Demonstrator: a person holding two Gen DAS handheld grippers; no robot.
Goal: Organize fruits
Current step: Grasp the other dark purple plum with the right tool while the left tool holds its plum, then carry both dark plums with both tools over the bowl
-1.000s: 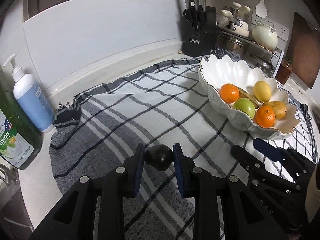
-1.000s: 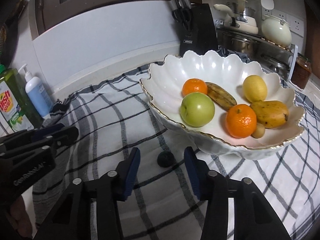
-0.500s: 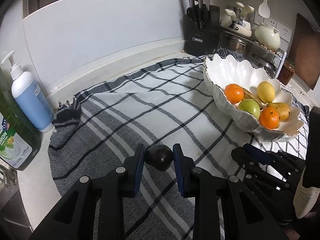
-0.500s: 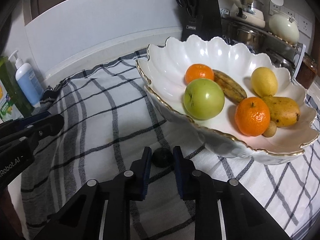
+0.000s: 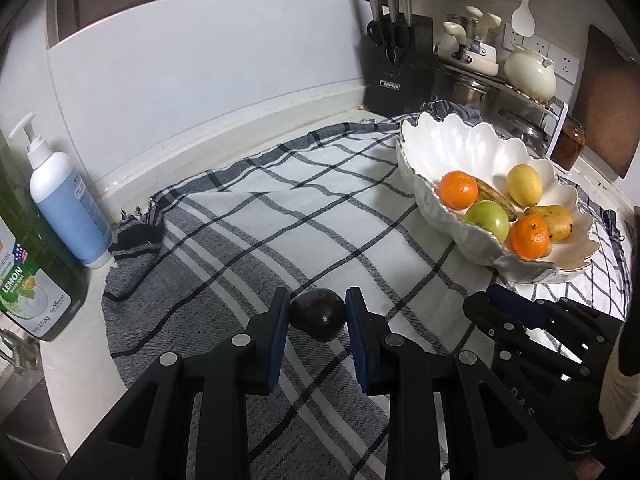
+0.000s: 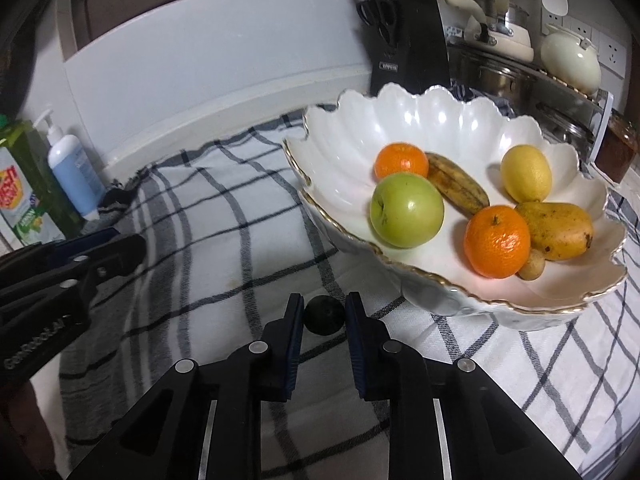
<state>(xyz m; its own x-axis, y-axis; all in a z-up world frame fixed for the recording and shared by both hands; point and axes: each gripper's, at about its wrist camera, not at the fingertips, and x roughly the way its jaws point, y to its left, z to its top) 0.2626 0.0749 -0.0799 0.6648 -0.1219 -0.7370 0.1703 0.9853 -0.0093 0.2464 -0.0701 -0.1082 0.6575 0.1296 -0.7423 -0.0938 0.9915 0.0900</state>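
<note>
A dark avocado (image 5: pixel 318 314) is clamped between the pads of the left gripper (image 5: pixel 318 316), low over the checked cloth (image 5: pixel 280 220) on the counter. A smaller dark round fruit (image 6: pixel 324 314) is pinched between the narrowed jaws of the right gripper (image 6: pixel 323 316), just beside the foot of the scalloped white bowl (image 6: pixel 340 152). Within the bowl are seen two mandarins (image 6: pixel 497 241), a green apple (image 6: pixel 406 210), a browned banana (image 6: pixel 456 184), a lemon (image 6: pixel 525 174) and a mango (image 6: pixel 558 230).
</note>
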